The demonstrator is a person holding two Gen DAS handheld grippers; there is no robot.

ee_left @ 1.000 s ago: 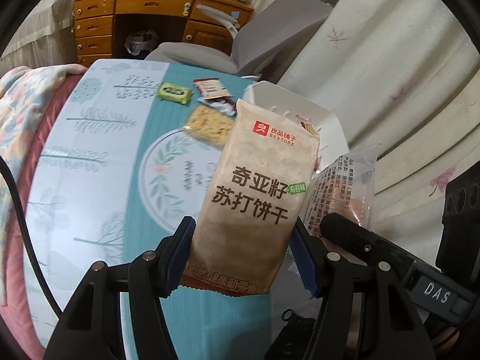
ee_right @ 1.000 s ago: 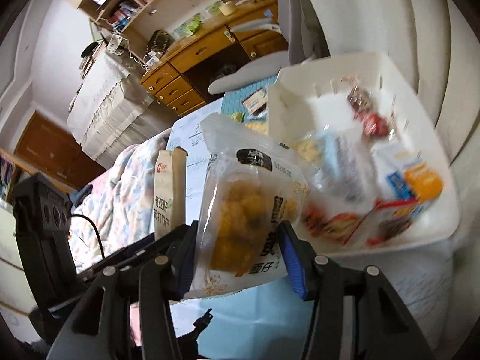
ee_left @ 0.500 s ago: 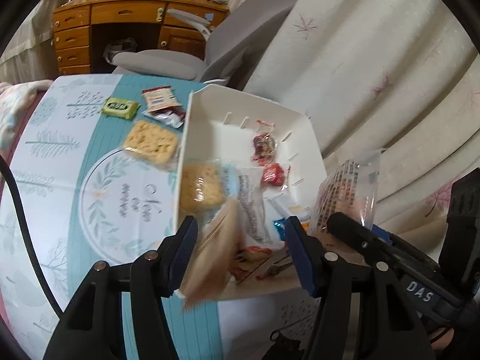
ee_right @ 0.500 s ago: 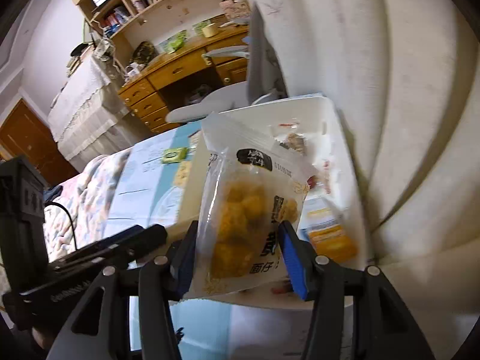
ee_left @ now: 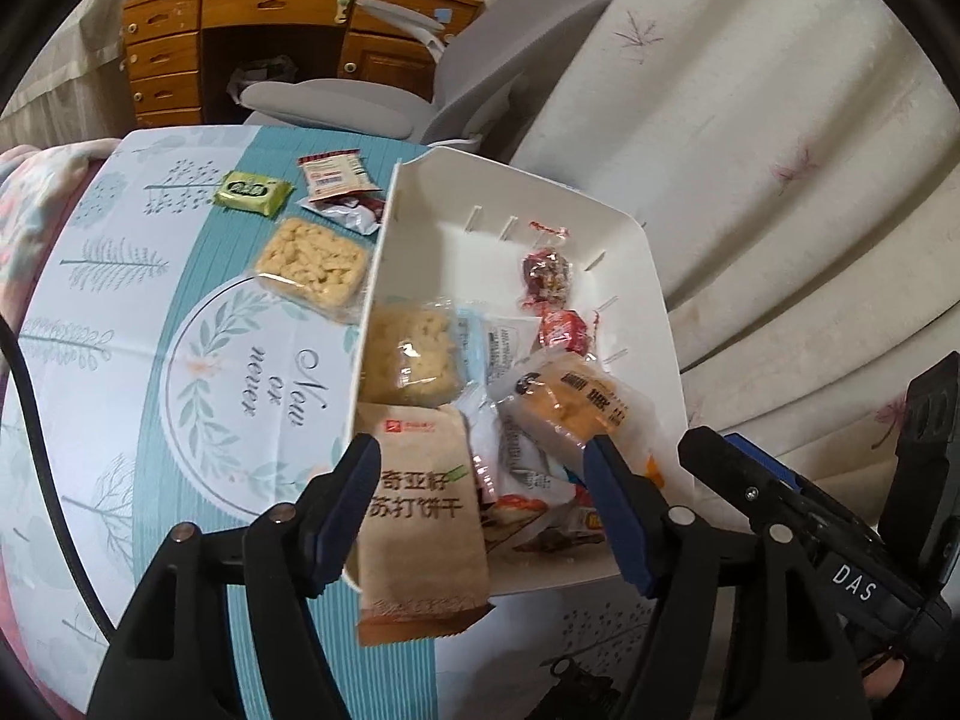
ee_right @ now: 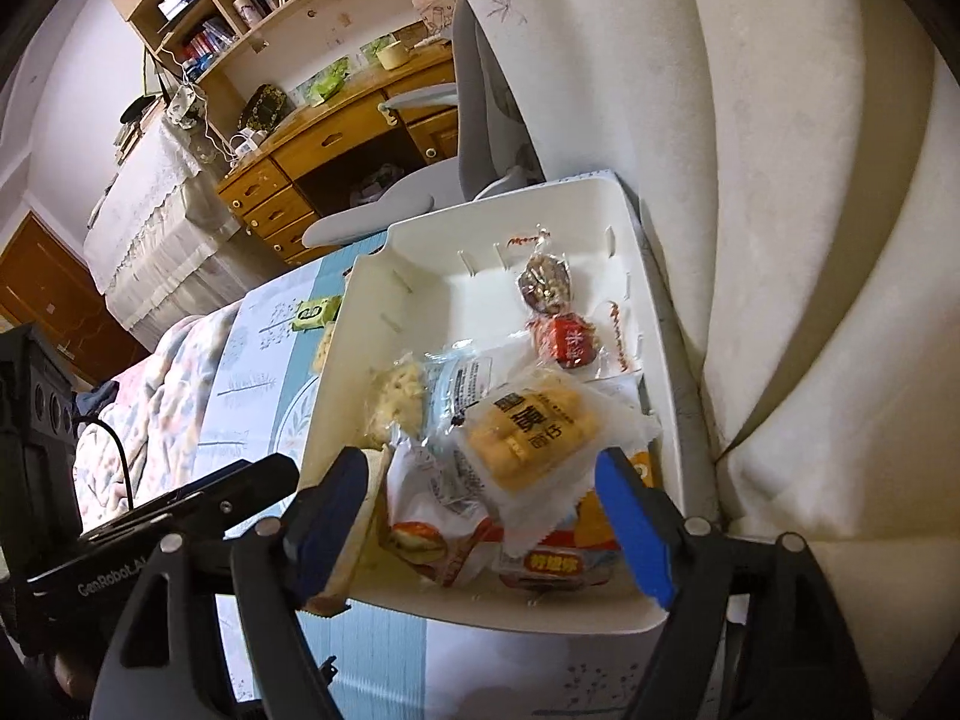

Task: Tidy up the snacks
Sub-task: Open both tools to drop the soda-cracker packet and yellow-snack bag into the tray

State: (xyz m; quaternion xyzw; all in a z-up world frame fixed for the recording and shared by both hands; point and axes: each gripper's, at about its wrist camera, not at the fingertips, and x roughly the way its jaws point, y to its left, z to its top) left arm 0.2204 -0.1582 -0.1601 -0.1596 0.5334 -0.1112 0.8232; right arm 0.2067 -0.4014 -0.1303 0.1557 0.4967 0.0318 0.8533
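Both grippers' fingers are opening, gripping nothing. Left gripper [ee_left: 486, 498] hangs over the brown cracker packet [ee_left: 420, 516] lying across the white tray's [ee_left: 654, 276] near rim. Right gripper [ee_right: 480, 516] hangs over the yellow pastry packet [ee_right: 528, 426] atop the tray's snacks.

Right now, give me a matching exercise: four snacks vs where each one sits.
Things:
1. green wafer pack
2. brown cracker pack
3. red wrapped candy
4. yellow pastry pack

Places:
A. on top of the pile inside the white bin
B. leaning over the bin's near rim
C. on the tablecloth, outside the bin
D. on the bin floor near the right wall

Pairs: 1-C, 2-B, 3-D, 4-A
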